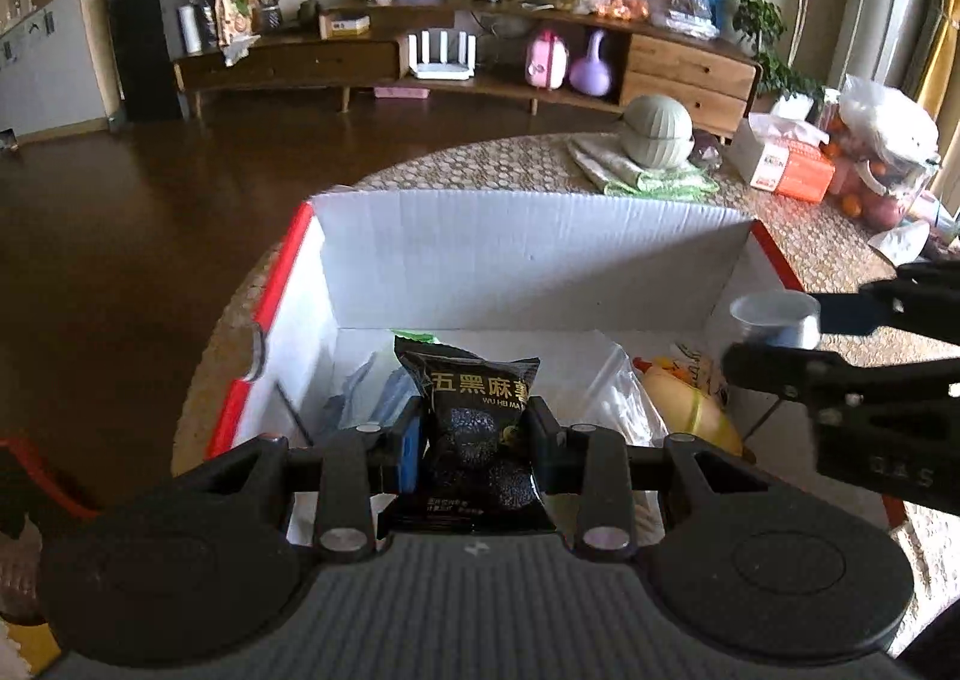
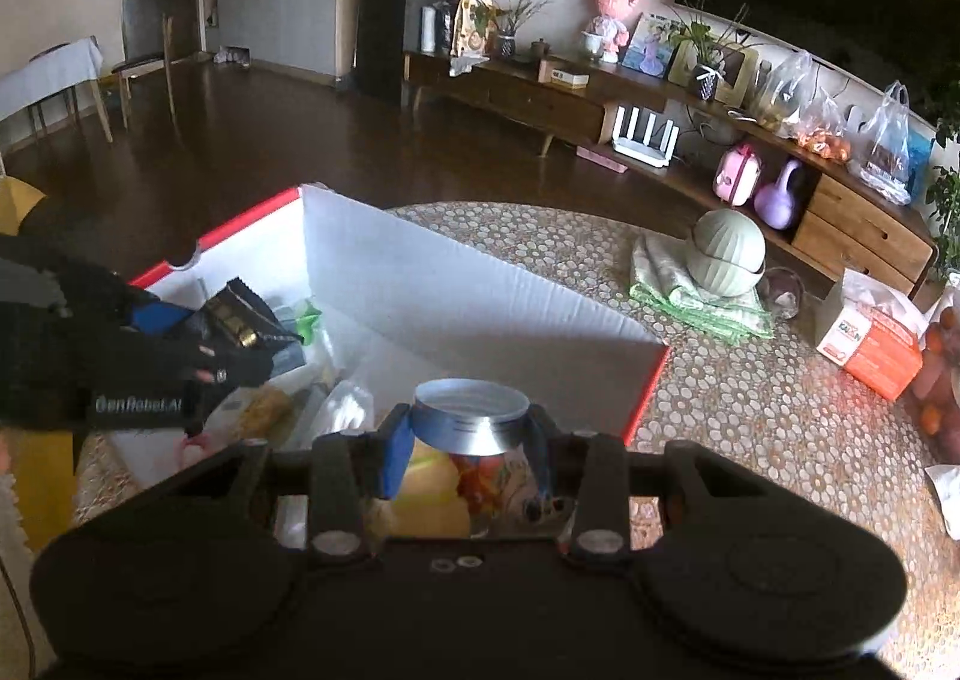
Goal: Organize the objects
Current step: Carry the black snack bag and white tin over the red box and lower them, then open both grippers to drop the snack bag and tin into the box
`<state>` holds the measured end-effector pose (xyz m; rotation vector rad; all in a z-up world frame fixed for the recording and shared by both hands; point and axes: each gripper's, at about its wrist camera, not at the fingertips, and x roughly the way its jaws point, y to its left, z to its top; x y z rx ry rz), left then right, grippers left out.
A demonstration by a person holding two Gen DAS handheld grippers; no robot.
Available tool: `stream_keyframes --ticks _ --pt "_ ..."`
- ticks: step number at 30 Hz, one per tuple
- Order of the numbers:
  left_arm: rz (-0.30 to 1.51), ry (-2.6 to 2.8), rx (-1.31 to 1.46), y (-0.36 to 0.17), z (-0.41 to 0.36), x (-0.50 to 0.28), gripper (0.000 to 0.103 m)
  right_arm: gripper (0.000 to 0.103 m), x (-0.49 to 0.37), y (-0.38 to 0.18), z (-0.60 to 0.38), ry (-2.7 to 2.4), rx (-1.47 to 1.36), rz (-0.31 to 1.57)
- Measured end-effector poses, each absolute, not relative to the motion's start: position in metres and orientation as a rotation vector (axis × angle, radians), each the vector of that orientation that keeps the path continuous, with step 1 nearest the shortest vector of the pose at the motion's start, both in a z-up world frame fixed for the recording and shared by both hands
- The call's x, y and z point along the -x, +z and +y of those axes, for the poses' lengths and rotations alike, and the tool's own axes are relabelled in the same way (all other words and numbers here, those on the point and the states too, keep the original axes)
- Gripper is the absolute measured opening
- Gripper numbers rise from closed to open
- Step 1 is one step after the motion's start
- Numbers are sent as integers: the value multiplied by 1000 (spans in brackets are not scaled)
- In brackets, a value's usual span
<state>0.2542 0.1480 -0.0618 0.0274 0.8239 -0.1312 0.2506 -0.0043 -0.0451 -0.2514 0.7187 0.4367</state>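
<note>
left wrist view: the left gripper (image 1: 474, 428) squeezes a black snack pack (image 1: 477, 428) and the right gripper (image 2: 471, 440) pinches a jar (image 2: 474, 440), both over the box (image 1: 528, 254), probably to drop them in.

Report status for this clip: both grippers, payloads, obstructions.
Left gripper shut on black snack packet, over the white box. Right gripper shut on metal-lidded jar, at box's right end. Box already part full; nothing blocking.

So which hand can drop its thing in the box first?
Probably left. The left gripper holds the black snack packet over the box's middle; the right gripper's jar hangs nearer the box's edge.
</note>
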Motion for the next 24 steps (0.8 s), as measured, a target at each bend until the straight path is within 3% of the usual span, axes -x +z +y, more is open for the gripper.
stream_keyframes --ticks 10,17,19,21,24 --pt "902 -155 -87 -90 131 -273 34 38 -271 -68 2 423 270 774" --pt "913 -162 -80 -92 132 -274 35 45 -272 -70 0 417 270 775" --pt "908 -167 -67 -91 133 -272 40 47 -271 -69 -2 422 262 778" --pt "898 -165 -56 -89 135 -269 54 47 -269 -68 -4 426 260 781" --pt "880 -151 -33 -84 137 -265 62 51 -265 -66 -7 427 256 787"
